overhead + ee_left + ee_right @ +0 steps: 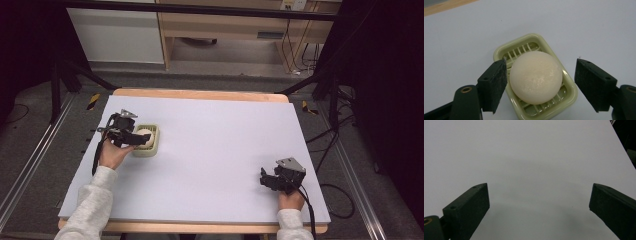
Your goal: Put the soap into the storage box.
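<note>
A round, cream-white soap [536,77] sits in a pale green slatted soap dish [570,96], covering most of the dish's ribbed floor. In the high view the dish [153,145] stands on the left part of the white table top [215,150], nearer the far edge than the near one.

The left gripper [541,83] is placed over the dish with one black jaw on each side of the soap. The jaws are parted. The pad [496,82] on the left of the left gripper view stands just beside the soap; whether it touches cannot be told. The pad on the other side stands clearly off it, with table showing in the gap. Nothing is clamped (the soap rests in the dish by its own weight). In the high view this gripper [141,138] lies across the dish's left side, held by the left hand [112,155].

The right gripper [266,181] is well apart, at the near right of the table, in the right hand [291,199]. In its own view the right gripper's [539,198] jaws stand wide apart over bare table, holding nothing.
</note>
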Motion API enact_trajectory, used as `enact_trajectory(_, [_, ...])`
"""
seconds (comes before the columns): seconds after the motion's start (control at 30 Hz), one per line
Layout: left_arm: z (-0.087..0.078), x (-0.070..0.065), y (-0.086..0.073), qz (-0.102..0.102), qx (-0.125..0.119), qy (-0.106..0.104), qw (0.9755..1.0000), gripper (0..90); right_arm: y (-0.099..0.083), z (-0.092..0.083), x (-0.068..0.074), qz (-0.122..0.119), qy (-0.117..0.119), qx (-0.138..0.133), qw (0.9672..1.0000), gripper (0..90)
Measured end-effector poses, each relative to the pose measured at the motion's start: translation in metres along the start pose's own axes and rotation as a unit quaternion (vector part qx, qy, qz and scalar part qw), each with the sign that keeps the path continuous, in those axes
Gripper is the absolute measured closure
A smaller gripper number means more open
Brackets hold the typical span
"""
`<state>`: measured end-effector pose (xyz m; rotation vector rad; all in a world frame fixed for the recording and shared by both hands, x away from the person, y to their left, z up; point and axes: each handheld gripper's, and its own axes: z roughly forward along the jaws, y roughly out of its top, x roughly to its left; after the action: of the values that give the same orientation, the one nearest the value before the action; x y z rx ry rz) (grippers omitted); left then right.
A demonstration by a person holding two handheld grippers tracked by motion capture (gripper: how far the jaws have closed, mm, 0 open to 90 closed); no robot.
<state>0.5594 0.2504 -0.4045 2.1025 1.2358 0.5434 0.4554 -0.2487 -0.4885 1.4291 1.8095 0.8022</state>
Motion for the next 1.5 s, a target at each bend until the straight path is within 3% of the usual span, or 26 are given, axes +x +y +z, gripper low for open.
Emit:
enact_trajectory(0.17, [-0.008,-0.002,-0.007,-0.005,-0.02,-0.004,0.9998,25.1,0.0,-0.001,0.0,0.004,0.001,-0.002,1.0,3.4])
enact_trajectory(0.43, [-0.027,-0.012,-0.023,0.006,-0.053,-0.006,0.9985,24.1,-0.001,-0.002,-0.001,0.008,-0.003,-0.01,0.9999,3.3])
enact_trajectory(0.57, [-0.035,-0.021,-0.035,0.015,-0.07,0.003,0.9974,21.8,-0.001,-0.002,-0.001,0.009,-0.003,-0.009,0.9999,3.4])
enact_trajectory(0.73, [-0.039,-0.028,-0.047,0.018,-0.073,-0.008,0.9971,21.9,-0.001,-0.002,-0.001,0.008,-0.003,-0.01,0.9999,3.4])
enact_trajectory(0.83, [-0.039,-0.03,-0.051,0.021,-0.073,-0.002,0.9971,21.3,-0.001,-0.002,0.0,0.008,-0.003,-0.012,0.9999,3.4])
enact_trajectory(1.1, [-0.04,-0.03,-0.077,0.008,-0.074,-0.008,0.9972,21.1,-0.001,-0.002,-0.001,0.009,-0.002,-0.011,0.9999,3.3])
enact_trajectory(1.2, [-0.041,-0.025,-0.09,-0.012,-0.075,-0.009,0.9971,19.8,-0.001,-0.002,-0.001,0.008,-0.003,-0.012,0.9999,3.3])
enact_trajectory(1.43, [-0.042,-0.015,-0.113,-0.037,-0.086,0.009,0.9956,17.9,-0.001,-0.003,-0.001,0.01,-0.003,-0.015,0.9998,3.4])
enact_trajectory(1.5, [-0.043,-0.013,-0.116,-0.035,-0.088,0.018,0.9953,18.7,-0.001,-0.003,-0.001,0.011,-0.003,-0.015,0.9998,3.3])
